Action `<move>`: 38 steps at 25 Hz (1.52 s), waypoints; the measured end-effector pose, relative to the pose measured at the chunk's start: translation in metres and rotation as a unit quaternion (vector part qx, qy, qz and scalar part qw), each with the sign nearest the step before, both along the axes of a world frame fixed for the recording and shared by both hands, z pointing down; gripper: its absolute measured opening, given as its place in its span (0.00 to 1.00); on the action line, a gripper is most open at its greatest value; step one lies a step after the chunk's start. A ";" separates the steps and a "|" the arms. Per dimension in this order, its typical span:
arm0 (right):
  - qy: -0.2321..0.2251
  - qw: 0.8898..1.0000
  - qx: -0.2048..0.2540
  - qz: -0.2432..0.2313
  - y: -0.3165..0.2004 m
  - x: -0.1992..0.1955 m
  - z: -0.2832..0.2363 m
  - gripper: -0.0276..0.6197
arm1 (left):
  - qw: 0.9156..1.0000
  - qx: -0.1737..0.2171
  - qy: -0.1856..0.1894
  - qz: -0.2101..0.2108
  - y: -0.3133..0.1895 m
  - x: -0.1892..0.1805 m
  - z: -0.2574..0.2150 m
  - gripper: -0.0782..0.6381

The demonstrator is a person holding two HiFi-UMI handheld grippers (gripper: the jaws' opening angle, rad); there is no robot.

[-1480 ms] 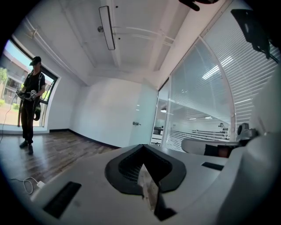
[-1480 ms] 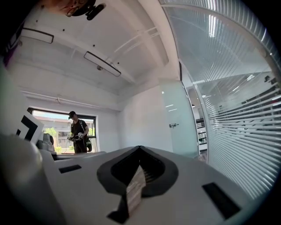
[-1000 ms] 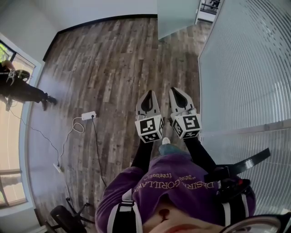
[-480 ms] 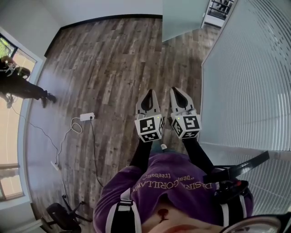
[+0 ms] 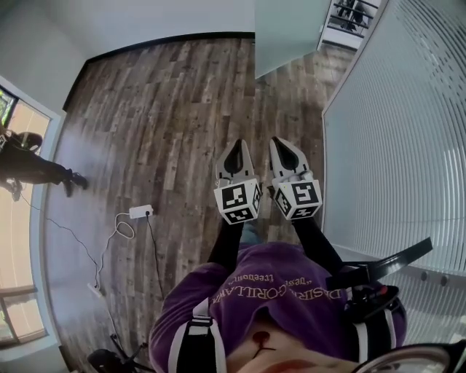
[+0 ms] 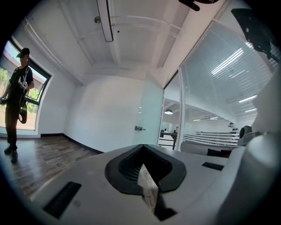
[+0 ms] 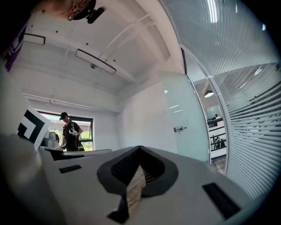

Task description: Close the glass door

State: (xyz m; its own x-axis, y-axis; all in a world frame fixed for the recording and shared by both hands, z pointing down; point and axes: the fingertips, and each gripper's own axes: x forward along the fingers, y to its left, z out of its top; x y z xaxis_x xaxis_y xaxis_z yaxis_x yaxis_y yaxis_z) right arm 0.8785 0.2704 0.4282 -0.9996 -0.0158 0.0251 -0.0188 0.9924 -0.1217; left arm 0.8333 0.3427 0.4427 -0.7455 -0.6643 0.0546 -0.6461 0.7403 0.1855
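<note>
Left gripper (image 5: 237,147): fingers (image 6: 125,169) clenched tip to tip with nothing between them; it is held level above the floor and aimed toward the door.
Right gripper (image 5: 279,143): fingers (image 7: 118,171) pressed together and empty; it sits just beside the left gripper with a narrow gap between the two marker cubes.
Glass door (image 5: 287,33): a frosted panel standing swung open ahead of both grippers and well apart from them; a handle (image 7: 178,128) shows on its face.
Doorway (image 5: 344,20): an open gap between the door's edge and the striped wall.
Striped glass wall (image 5: 400,146): runs along the person's right side, near the right gripper but not touching it.
Floor (image 5: 167,109): wood planks, bare from the grippers all the way to the door, with the widest free space to the left.
Skirting (image 5: 160,40): a dark line where the far white wall meets the floor.
Power strip (image 5: 140,212): lies on the floor to the left with its cable trailing, well apart from the grippers.
Second person (image 5: 33,166): stands by the window at the far left edge of the room.
</note>
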 end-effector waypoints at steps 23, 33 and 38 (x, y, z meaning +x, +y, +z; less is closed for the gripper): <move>0.003 1.000 -0.002 0.017 -0.035 -0.210 0.003 0.03 | 1.000 0.004 0.010 0.014 -0.034 -0.213 0.006 0.11; 0.004 1.000 -0.003 -0.029 -0.071 -0.335 0.001 0.03 | 0.999 0.004 0.010 -0.044 -0.058 -0.328 0.004 0.11; 0.002 0.998 -0.008 -0.059 -0.091 -0.398 -0.005 0.03 | 0.998 0.002 0.001 -0.068 -0.079 -0.388 -0.005 0.11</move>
